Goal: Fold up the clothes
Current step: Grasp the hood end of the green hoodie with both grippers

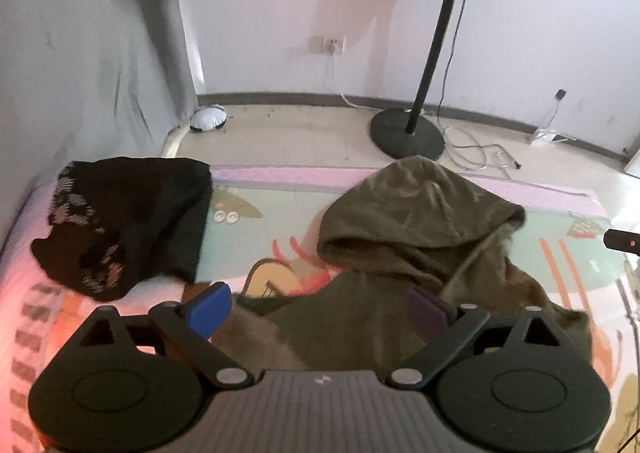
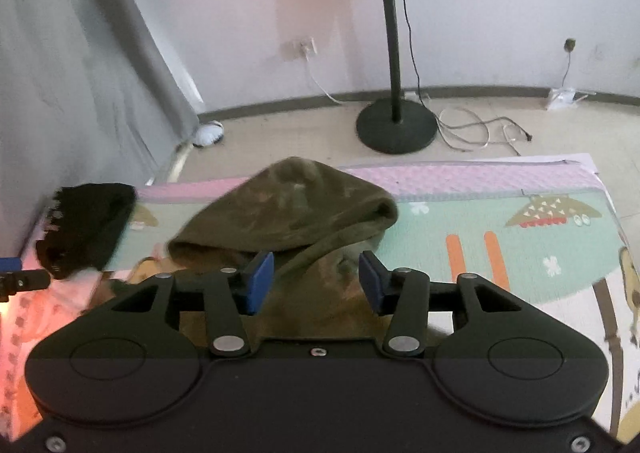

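Observation:
An olive-green hoodie (image 1: pixel 420 221) lies on the patterned play mat (image 1: pixel 280 189), hood pointing toward the far edge. My left gripper (image 1: pixel 320 309) hovers above the hoodie's body, open wide, with nothing between its blue pads. In the right wrist view the same hoodie (image 2: pixel 288 205) lies below my right gripper (image 2: pixel 316 281), which is open about halfway; its pads do not touch the cloth. A black garment with a pale pattern (image 1: pixel 124 225) lies folded at the mat's left, also seen as the black garment (image 2: pixel 88 229) at the left of the right wrist view.
A black fan stand (image 1: pixel 408 133) and loose cables (image 1: pixel 480 153) sit on the floor beyond the mat. A grey curtain (image 1: pixel 80 53) hangs at the left. A white round object (image 1: pixel 208 119) lies by the curtain's foot. The mat's right part (image 2: pixel 520 237) is bare.

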